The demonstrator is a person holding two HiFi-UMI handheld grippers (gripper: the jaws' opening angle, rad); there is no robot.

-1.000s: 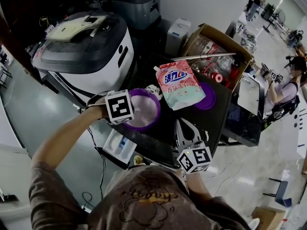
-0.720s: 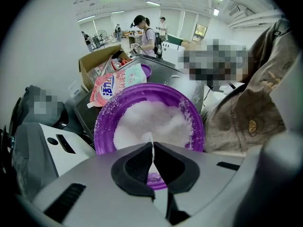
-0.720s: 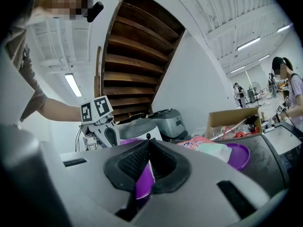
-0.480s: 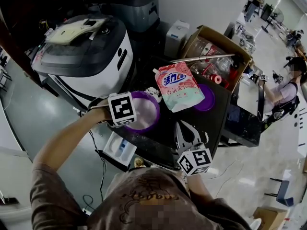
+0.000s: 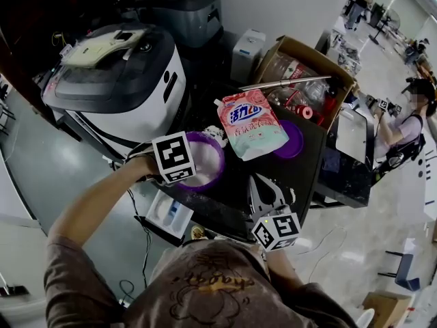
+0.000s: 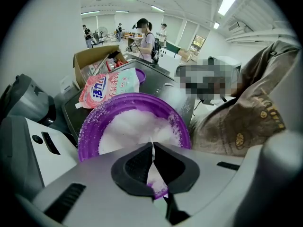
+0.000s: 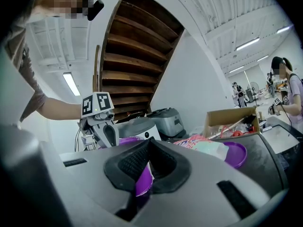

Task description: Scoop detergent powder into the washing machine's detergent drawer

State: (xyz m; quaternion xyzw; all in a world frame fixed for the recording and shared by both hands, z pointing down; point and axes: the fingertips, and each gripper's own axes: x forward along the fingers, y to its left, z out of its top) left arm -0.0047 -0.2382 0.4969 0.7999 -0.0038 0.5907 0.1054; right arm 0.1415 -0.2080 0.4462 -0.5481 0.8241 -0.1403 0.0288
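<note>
My left gripper [image 6: 153,148] is shut on the near rim of a purple bowl [image 6: 135,122] heaped with white detergent powder. In the head view this bowl [image 5: 205,157] sits at the left end of the dark table, half under the gripper's marker cube. The right gripper [image 7: 147,151] is shut on a purple scoop [image 7: 142,179], of which only a strip shows between the jaws. It hovers over the table's near edge [image 5: 263,186]. A pink detergent pouch [image 5: 249,123] lies flat behind the bowl. The white detergent drawer [image 5: 167,210] stands pulled out below the table's left corner.
A white and grey washing machine [image 5: 116,80] stands left of the dark table [image 5: 307,162]. A purple lid [image 5: 295,141] lies right of the pouch. A cardboard box [image 5: 307,63] of bottles and a metal rod sits at the back. People work at the far right.
The left gripper and the bowl have edged slightly toward me and to the right. The right gripper has held its place.
</note>
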